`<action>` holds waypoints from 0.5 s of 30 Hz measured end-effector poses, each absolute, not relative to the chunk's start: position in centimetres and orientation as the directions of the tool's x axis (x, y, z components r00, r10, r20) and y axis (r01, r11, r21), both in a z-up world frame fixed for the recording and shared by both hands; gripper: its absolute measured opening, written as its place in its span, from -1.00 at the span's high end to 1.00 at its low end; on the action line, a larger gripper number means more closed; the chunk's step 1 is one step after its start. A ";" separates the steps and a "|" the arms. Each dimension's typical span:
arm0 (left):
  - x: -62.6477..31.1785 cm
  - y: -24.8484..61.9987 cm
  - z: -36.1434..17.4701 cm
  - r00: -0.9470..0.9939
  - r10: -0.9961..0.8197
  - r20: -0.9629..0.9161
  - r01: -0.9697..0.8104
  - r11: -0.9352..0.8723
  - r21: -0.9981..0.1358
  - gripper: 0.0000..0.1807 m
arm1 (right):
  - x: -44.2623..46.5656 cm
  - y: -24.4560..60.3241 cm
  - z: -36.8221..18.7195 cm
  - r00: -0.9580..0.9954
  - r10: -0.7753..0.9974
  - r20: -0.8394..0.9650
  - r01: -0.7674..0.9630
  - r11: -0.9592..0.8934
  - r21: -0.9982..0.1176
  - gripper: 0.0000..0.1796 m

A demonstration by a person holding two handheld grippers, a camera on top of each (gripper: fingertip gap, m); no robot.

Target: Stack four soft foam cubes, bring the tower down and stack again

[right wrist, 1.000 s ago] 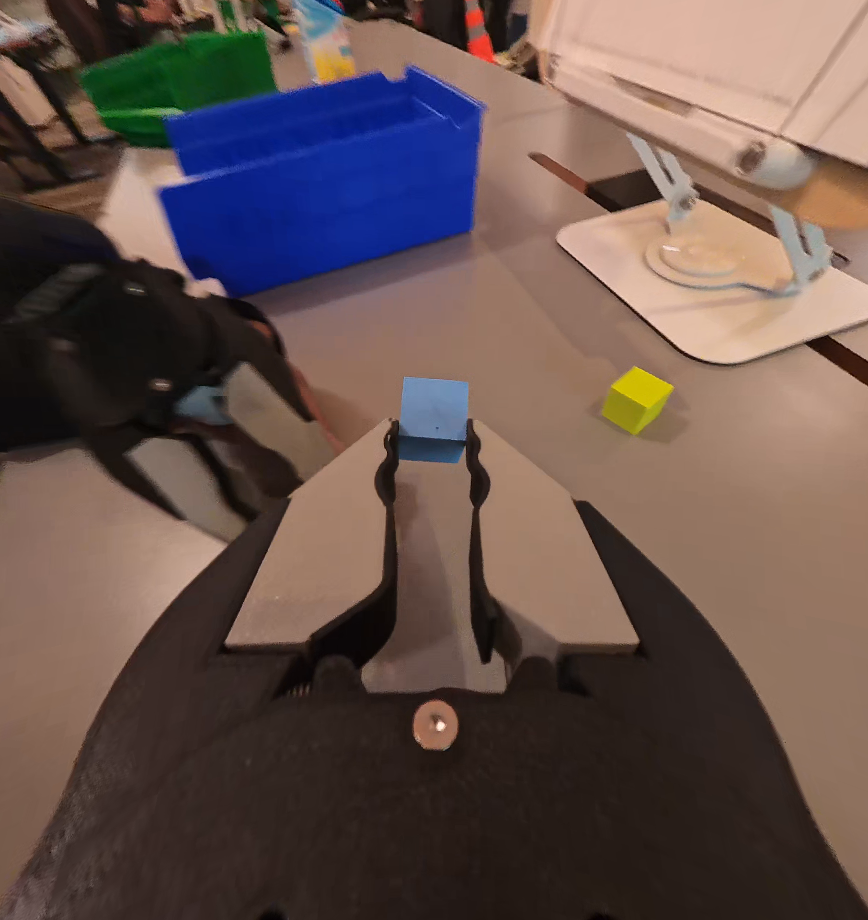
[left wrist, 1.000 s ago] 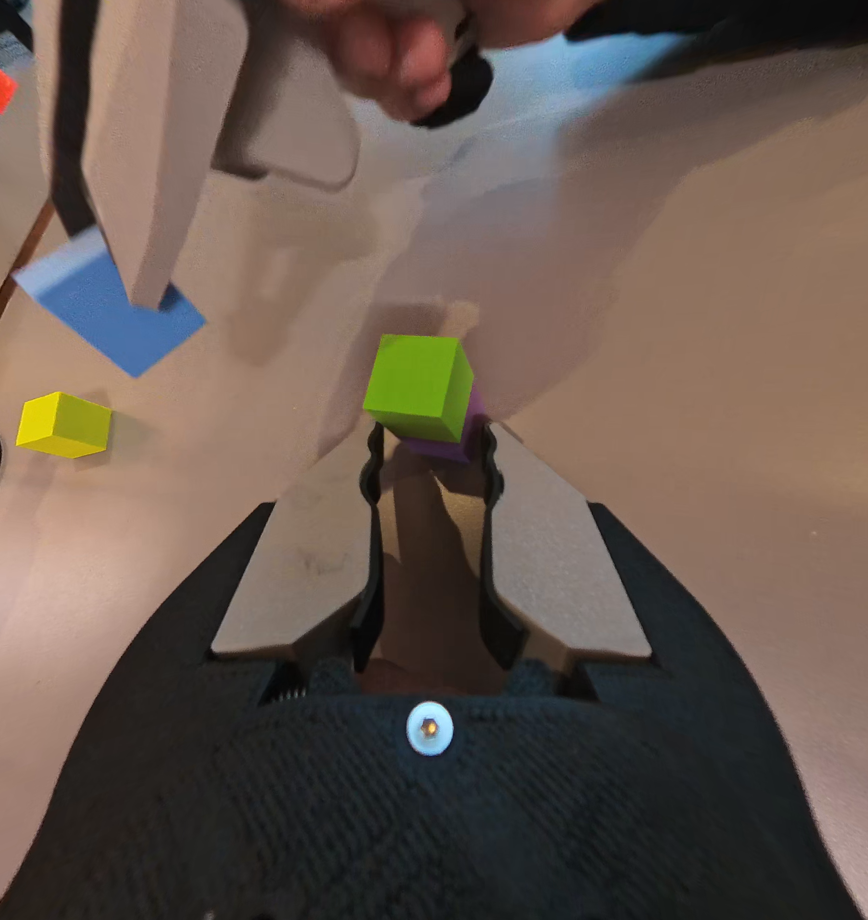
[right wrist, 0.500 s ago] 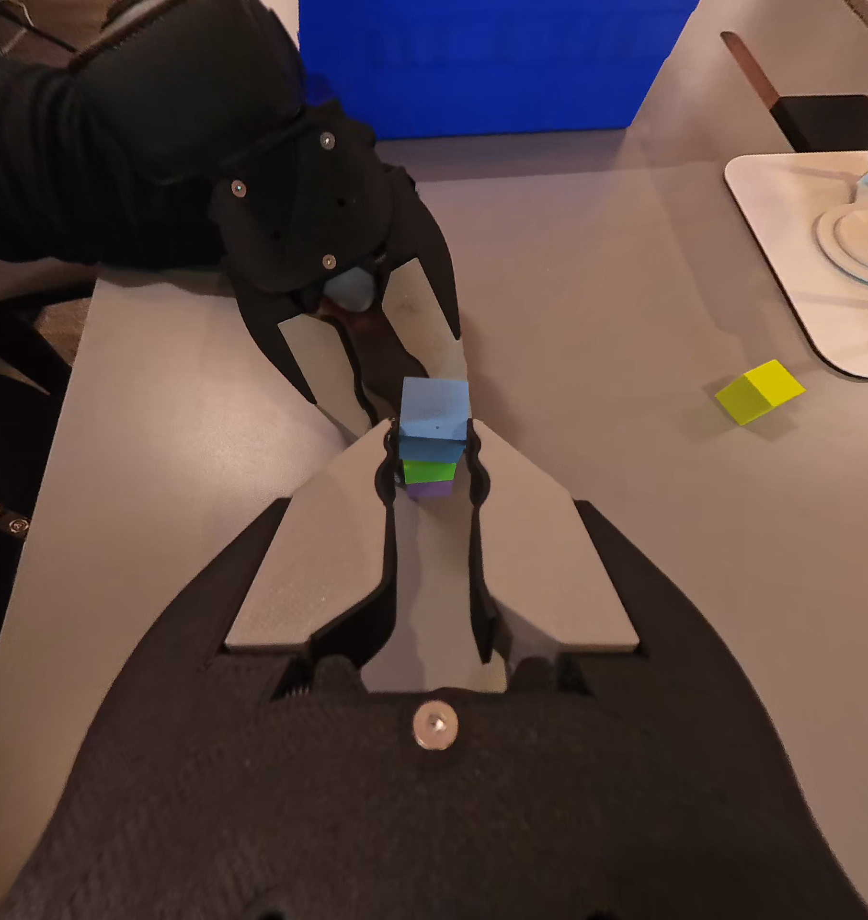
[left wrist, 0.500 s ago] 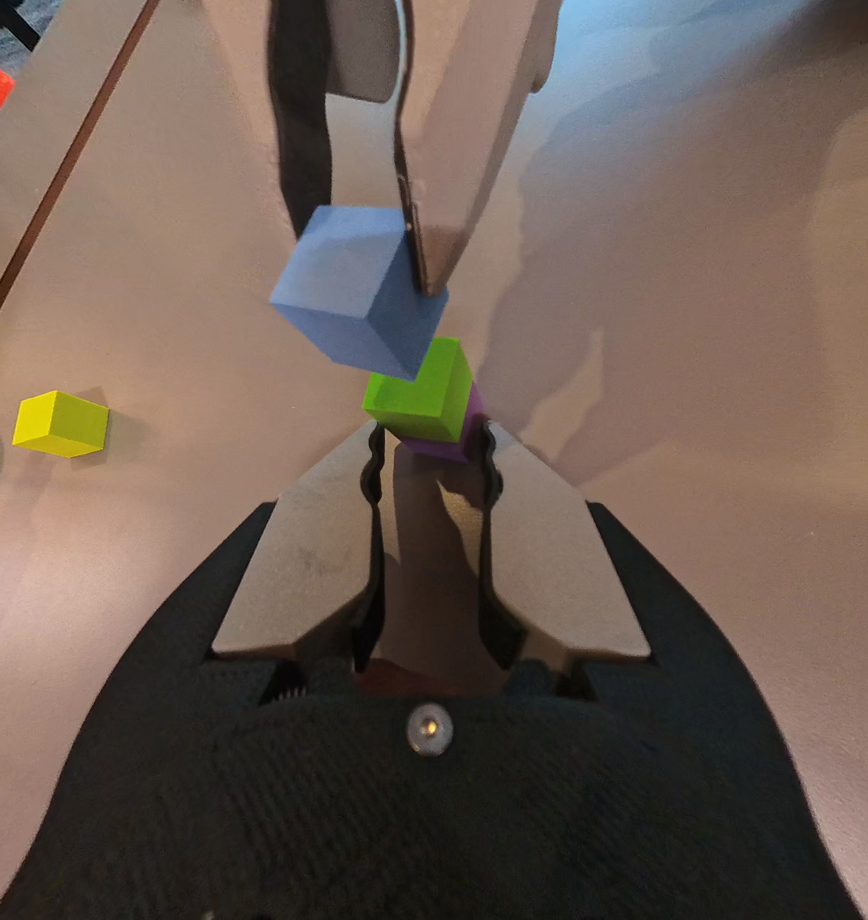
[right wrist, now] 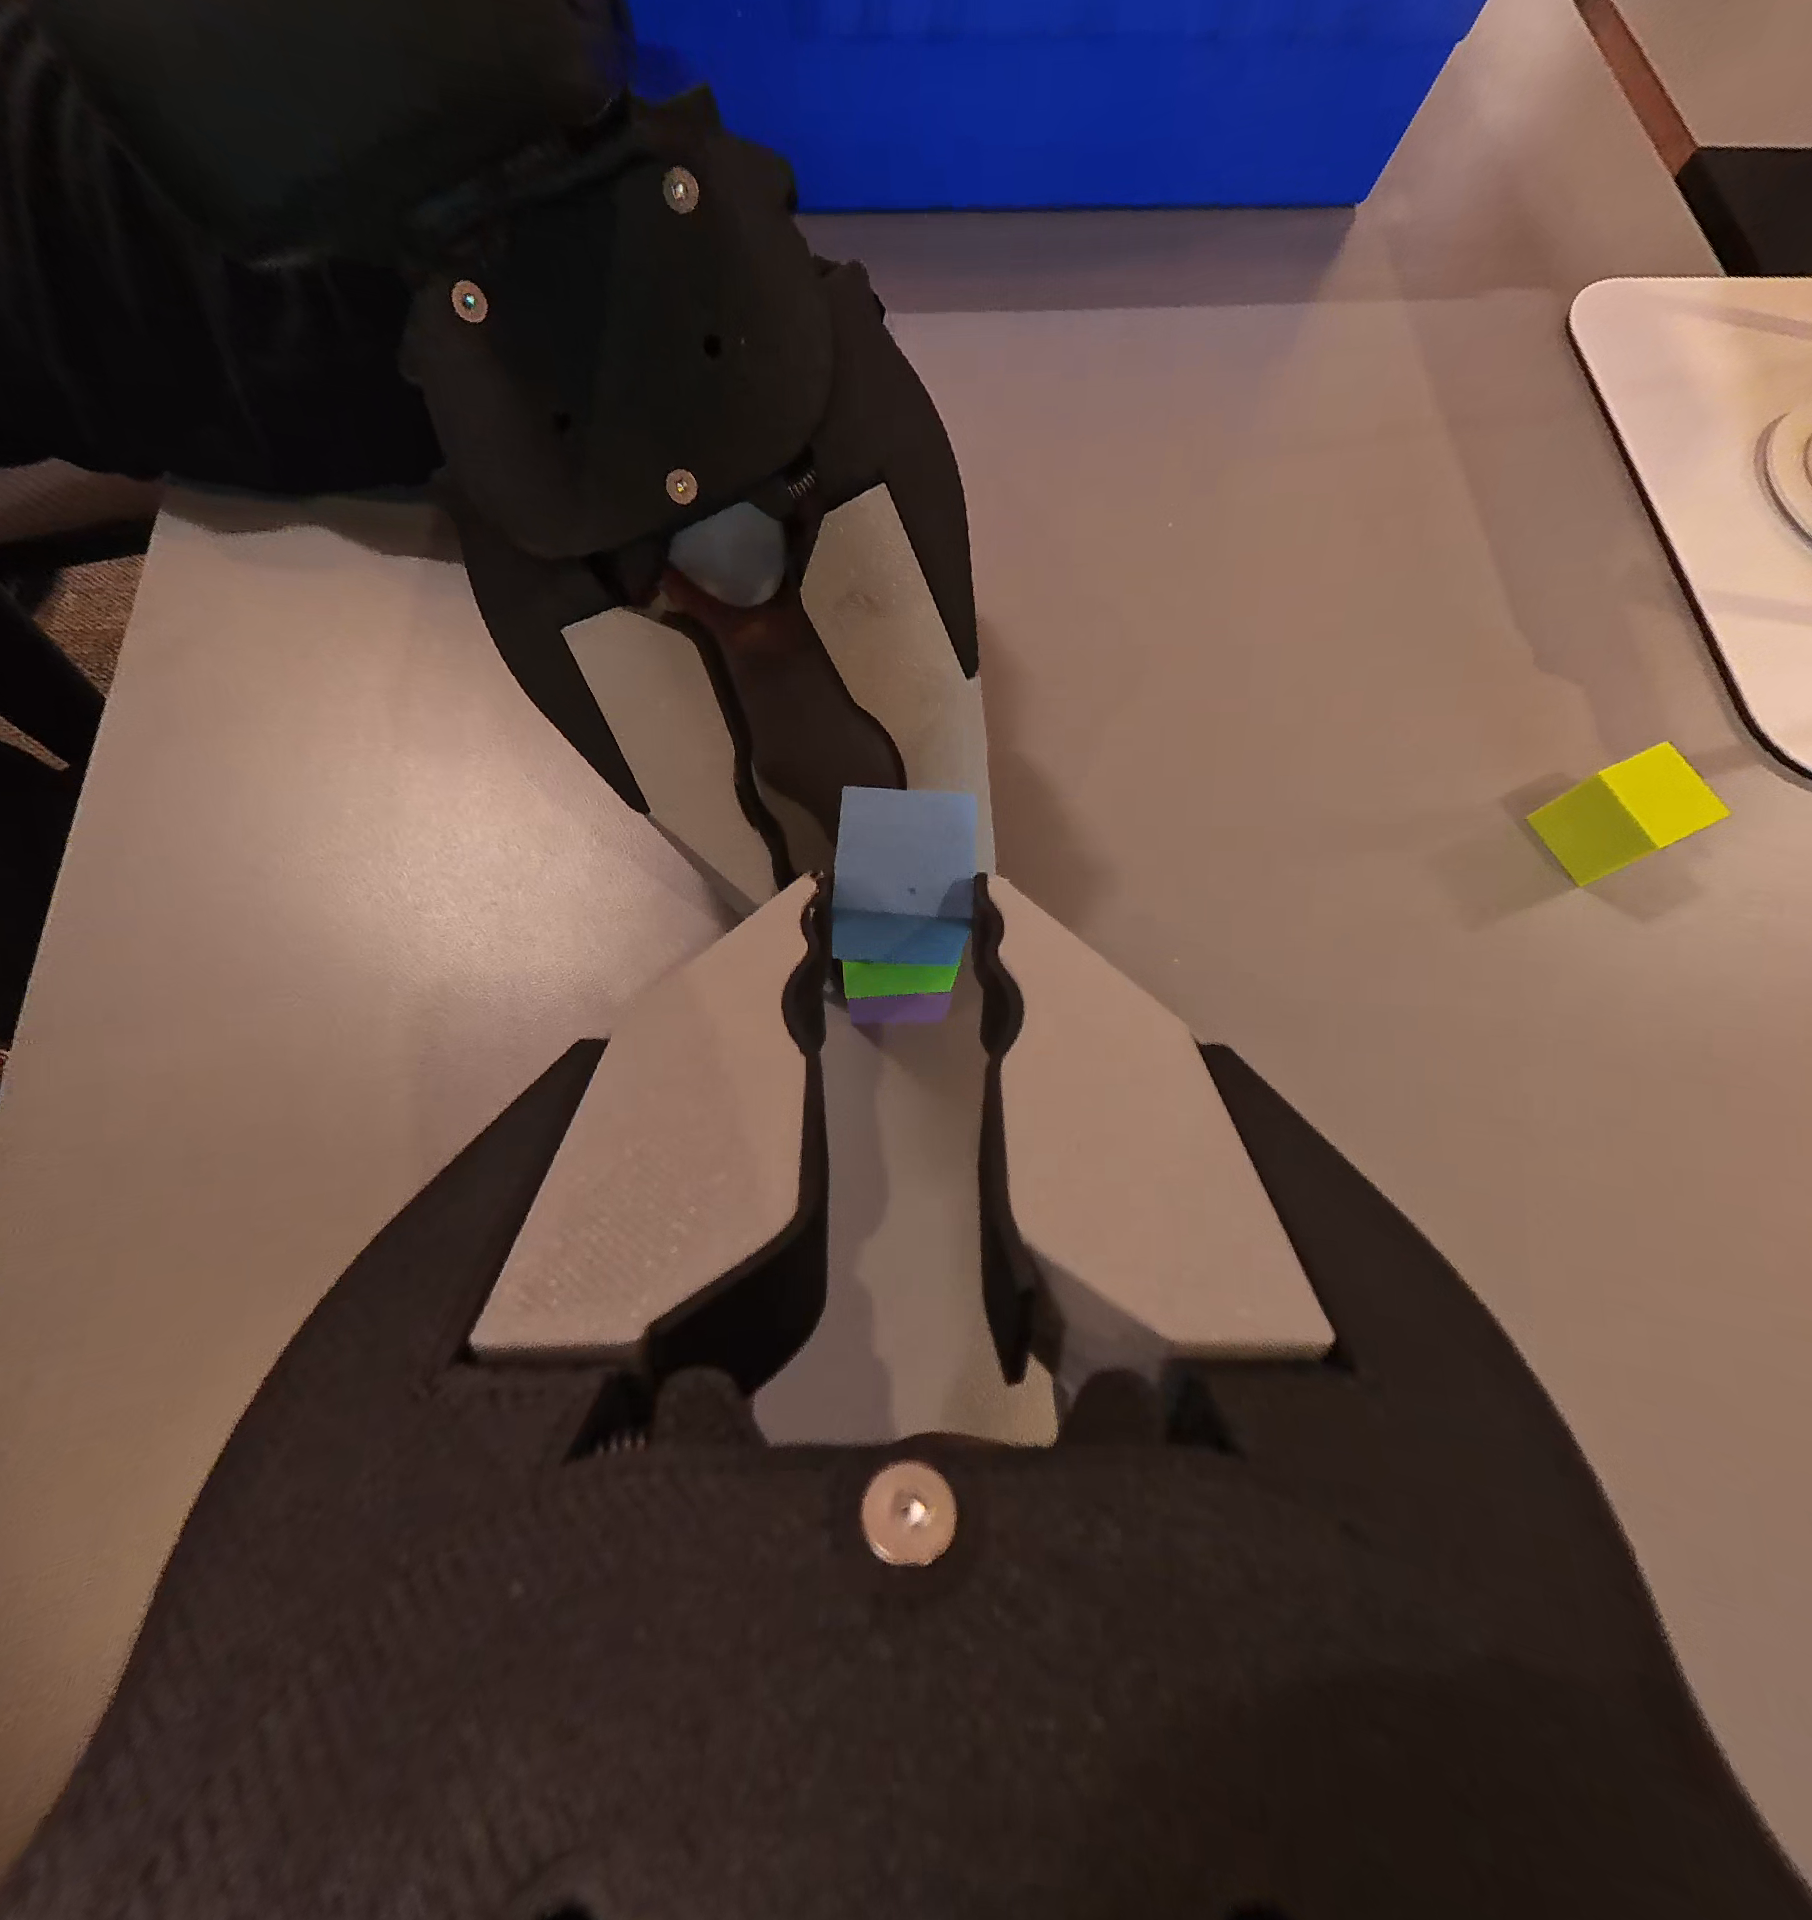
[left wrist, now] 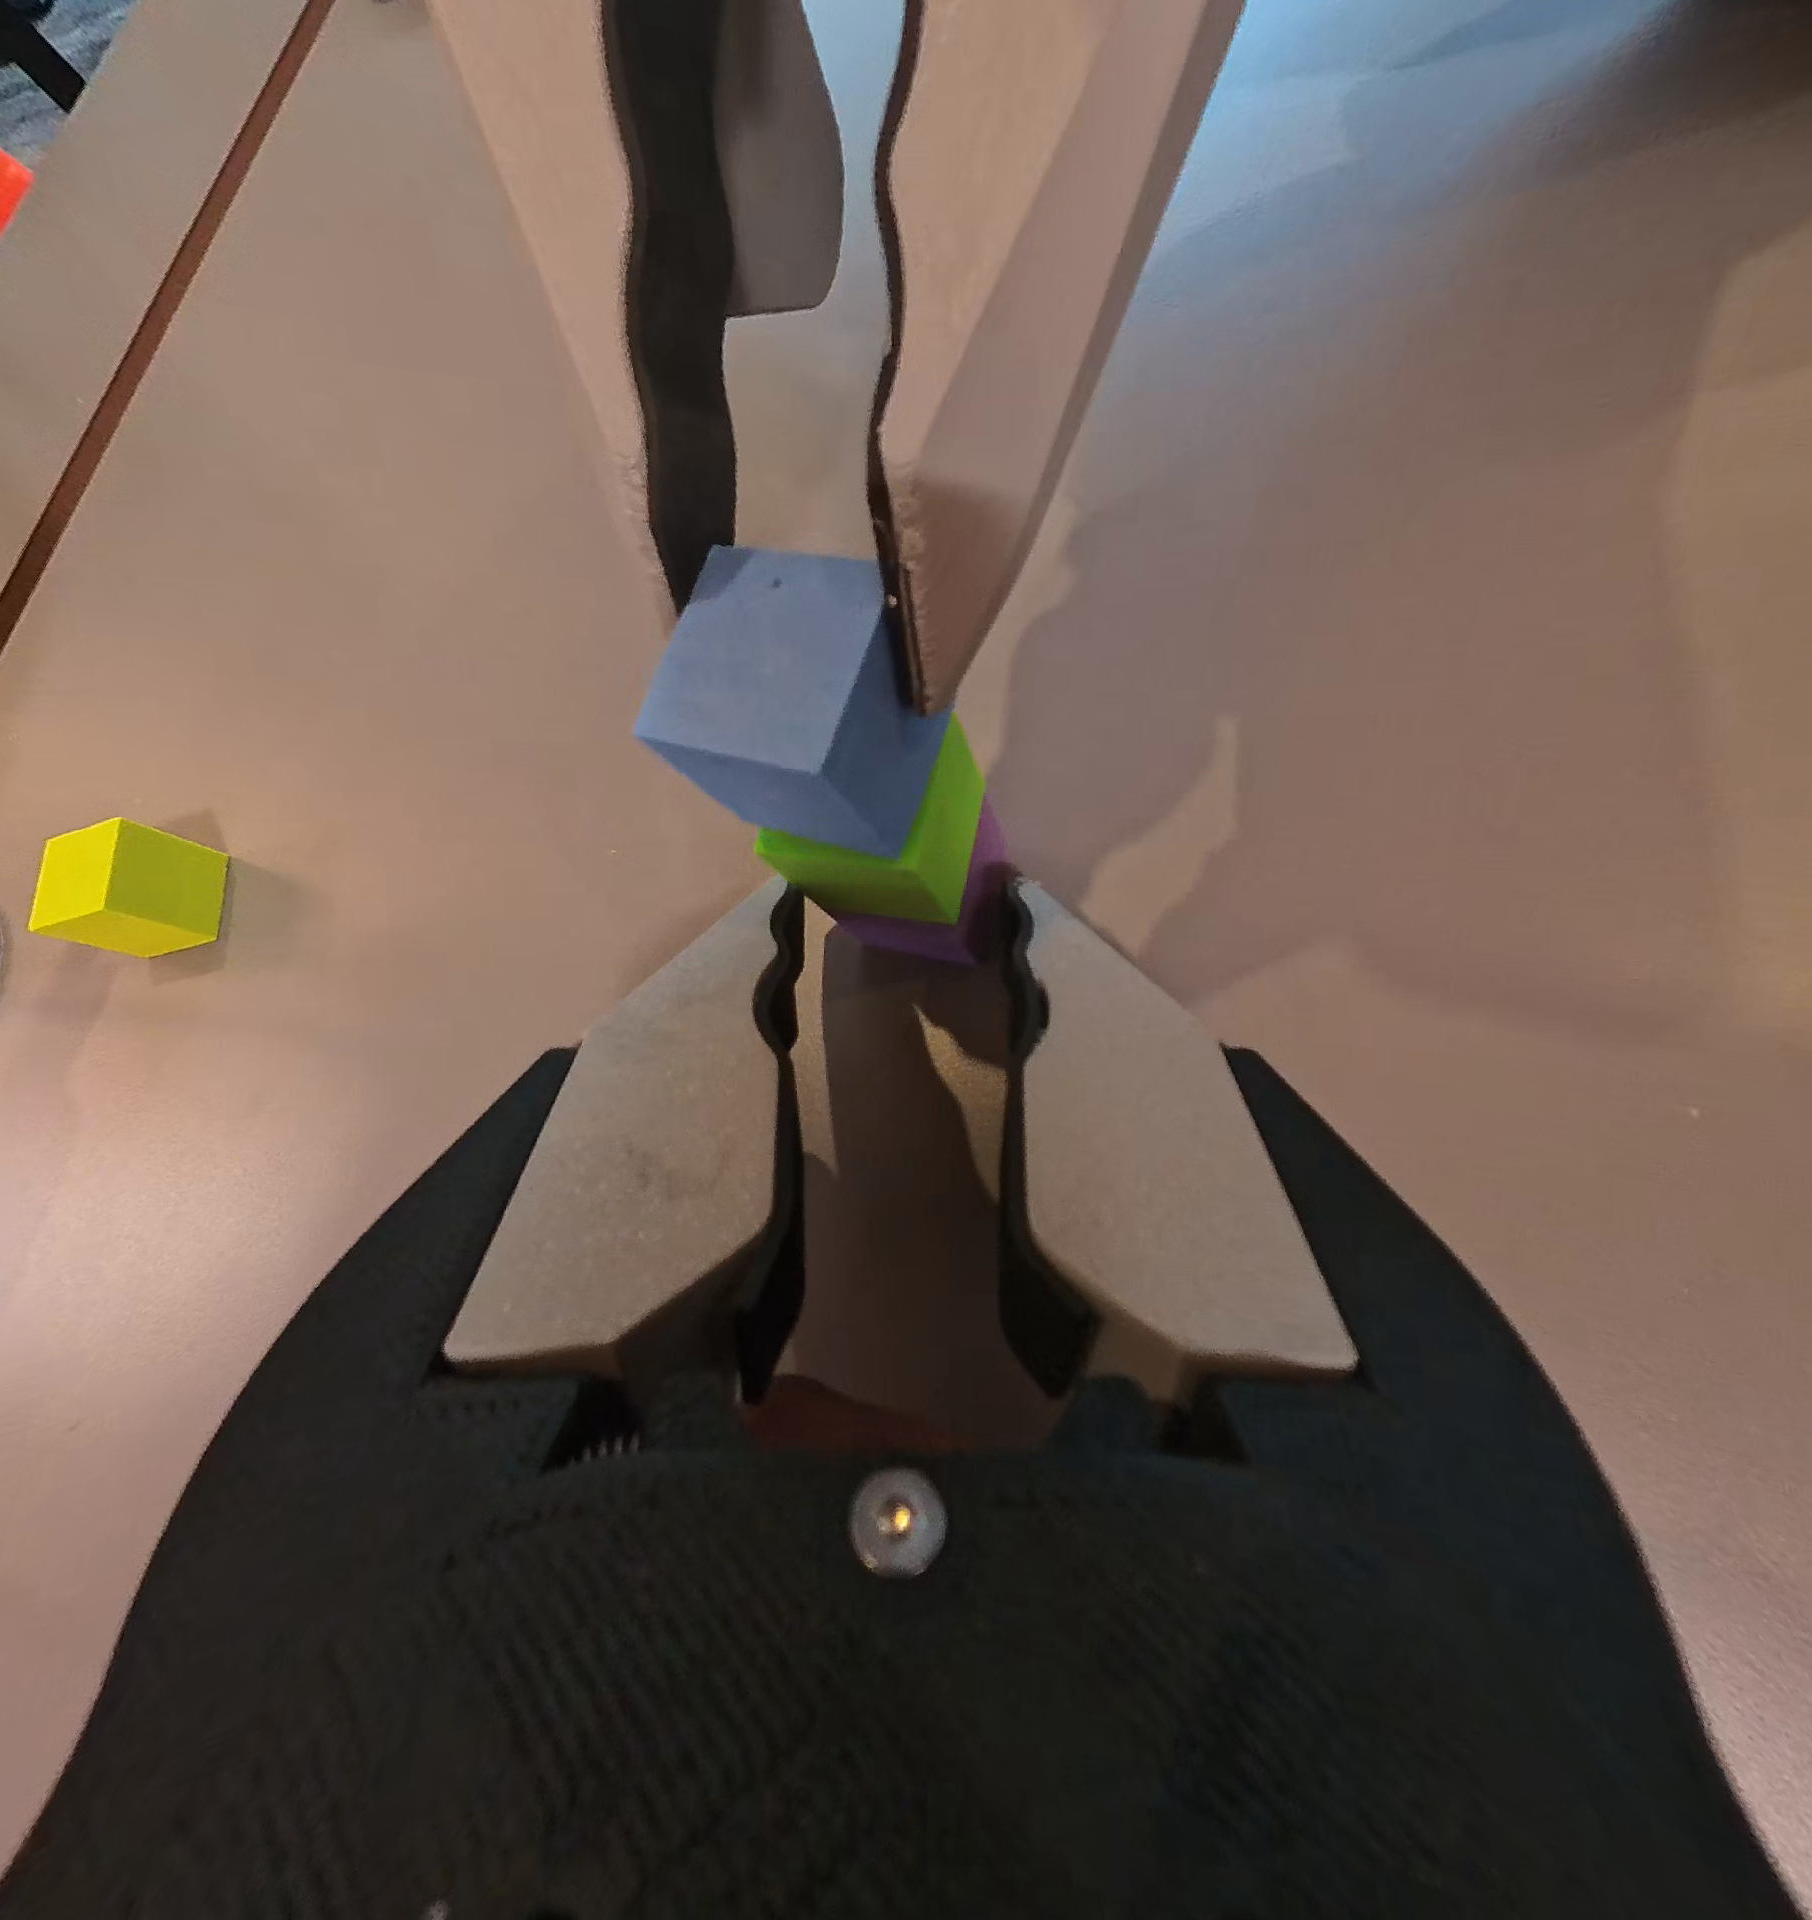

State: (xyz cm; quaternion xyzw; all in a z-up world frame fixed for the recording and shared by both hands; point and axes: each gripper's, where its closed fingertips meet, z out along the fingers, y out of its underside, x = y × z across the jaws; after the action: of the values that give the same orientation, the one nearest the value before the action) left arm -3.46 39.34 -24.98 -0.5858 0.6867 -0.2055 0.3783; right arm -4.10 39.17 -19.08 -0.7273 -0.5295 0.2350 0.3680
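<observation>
A green cube [left wrist: 860, 868] sits on a purple cube [left wrist: 923, 930] on the grey table. My left gripper [left wrist: 902, 904] is low at the table, jaws partly open on either side of the purple cube, slightly wider than it. My right gripper [right wrist: 894, 894] reaches in from the far side, shut on a blue cube [right wrist: 907, 862], and holds it on or just above the green cube [right wrist: 900, 977]. In the left wrist view the blue cube [left wrist: 777, 707] looks tilted and offset to the left. A yellow cube [left wrist: 128, 888] lies alone on the table [right wrist: 1629, 810].
A large blue bin [right wrist: 1037, 104] stands behind the left gripper. A white stand base [right wrist: 1733, 468] lies just past the yellow cube. The table edge [right wrist: 123, 675] runs along the left of the right wrist view. A dark seam [left wrist: 154, 312] crosses the table. My right fingertips sit around 6 cm from my left ones. Both grippers' tips are roughly 35 cm from the white stand base [right wrist: 1733, 468].
My right gripper has carried the blue cube in over the stack and lowered it onto or just above the green cube. My left gripper has stayed at the purple cube.
</observation>
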 end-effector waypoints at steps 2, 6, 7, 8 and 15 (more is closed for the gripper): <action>-3.5 39.3 -25.0 -0.028 -0.960 -0.278 -0.649 0.229 -0.725 0.60 | -4.1 39.1 -19.1 0.324 0.945 0.047 0.597 -0.166 -0.785 0.73; -3.5 39.3 -25.0 -0.028 -0.960 -0.278 -0.649 0.229 -0.726 0.60 | -4.1 39.2 -19.1 0.322 0.945 0.049 0.594 -0.162 -0.788 0.73; -3.5 39.3 -25.0 -0.028 -0.960 -0.278 -0.649 0.229 -0.726 0.60 | -4.1 39.2 -19.1 0.323 0.945 0.050 0.593 -0.161 -0.789 0.73; -3.5 39.3 -25.0 -0.028 -0.960 -0.279 -0.649 0.230 -0.725 0.60 | -4.1 39.2 -19.1 0.322 0.945 0.049 0.593 -0.161 -0.789 0.73; -3.4 39.3 -25.0 -0.028 -0.960 -0.279 -0.649 0.230 -0.725 0.60 | -4.2 39.1 -19.2 0.308 0.950 0.049 0.595 -0.152 -0.789 0.73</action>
State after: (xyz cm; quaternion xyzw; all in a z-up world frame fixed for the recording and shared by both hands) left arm -3.44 39.33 -24.97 -0.5856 0.6869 -0.2057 0.3782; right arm -4.23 39.08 -19.24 -0.7199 -0.5366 0.2405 0.3688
